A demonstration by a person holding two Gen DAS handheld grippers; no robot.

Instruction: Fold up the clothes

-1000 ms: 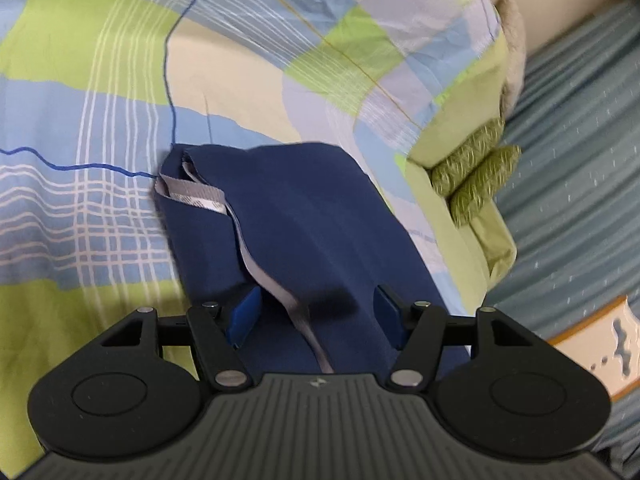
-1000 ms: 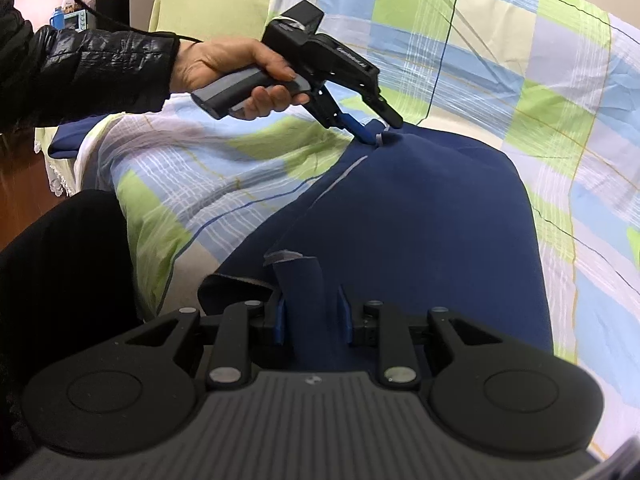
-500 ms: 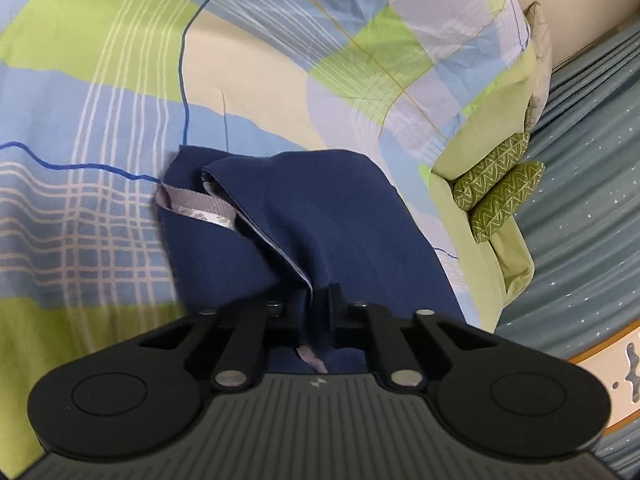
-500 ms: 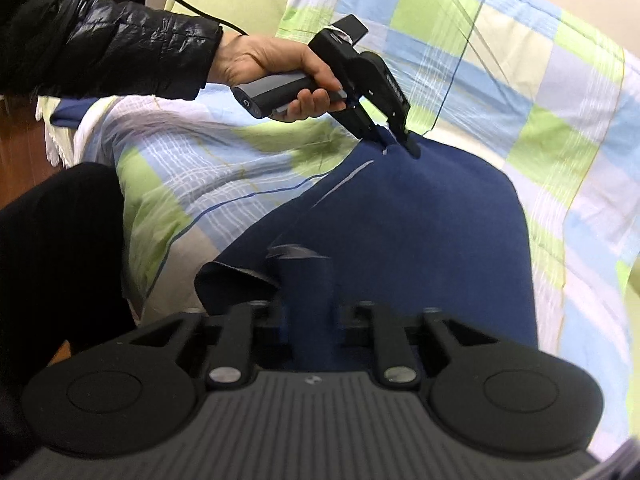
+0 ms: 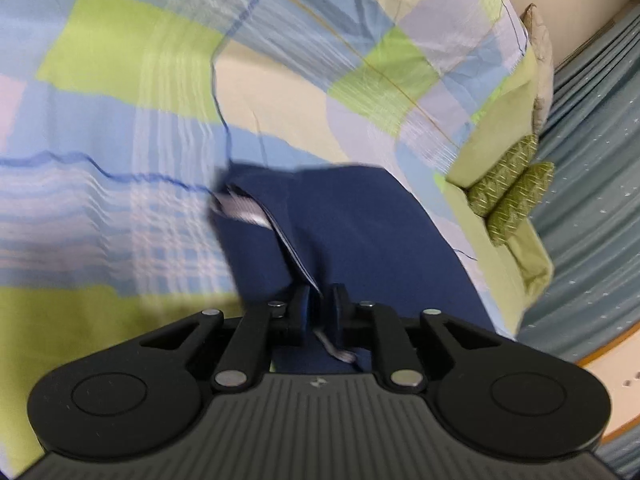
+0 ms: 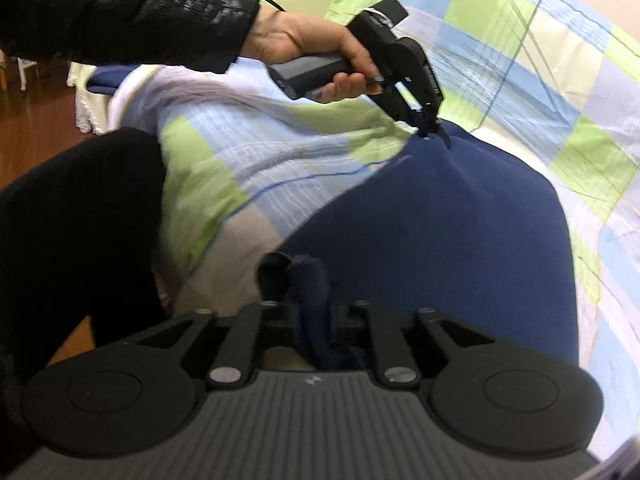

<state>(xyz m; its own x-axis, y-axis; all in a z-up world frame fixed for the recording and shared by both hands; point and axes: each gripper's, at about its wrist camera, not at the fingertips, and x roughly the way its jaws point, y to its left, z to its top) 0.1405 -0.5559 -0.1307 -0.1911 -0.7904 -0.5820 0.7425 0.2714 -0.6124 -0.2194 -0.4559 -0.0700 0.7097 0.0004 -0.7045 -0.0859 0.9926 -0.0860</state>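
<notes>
A navy garment [image 5: 360, 220] lies spread on a checked bedspread [image 5: 120, 80]. A grey ribbon trim [image 5: 244, 210] shows at its far left corner. My left gripper [image 5: 320, 300] pinches the garment's trimmed edge; its jaws are opening slightly with the fabric still pressed between the pads. In the right wrist view the same garment [image 6: 440, 232] stretches from my right gripper [image 6: 312, 292] up to the left gripper [image 6: 434, 132], which a hand [image 6: 304, 40] holds. A bunched fold of navy cloth sits between the right jaws, which are opening a little while still gripping it.
Two green patterned cushions [image 5: 508, 196] lie at the bed's right edge beside a blue curtain [image 5: 592, 200]. A black sleeve [image 6: 140, 12] reaches in from the upper left. The person's dark-clad leg [image 6: 80, 220] stands against the bed's near side, with wooden floor [image 6: 28, 128] behind.
The left gripper went from wide open over the garment to closed on its trimmed edge. Its hand moved right across the right wrist view. The right gripper kept hold of its fold.
</notes>
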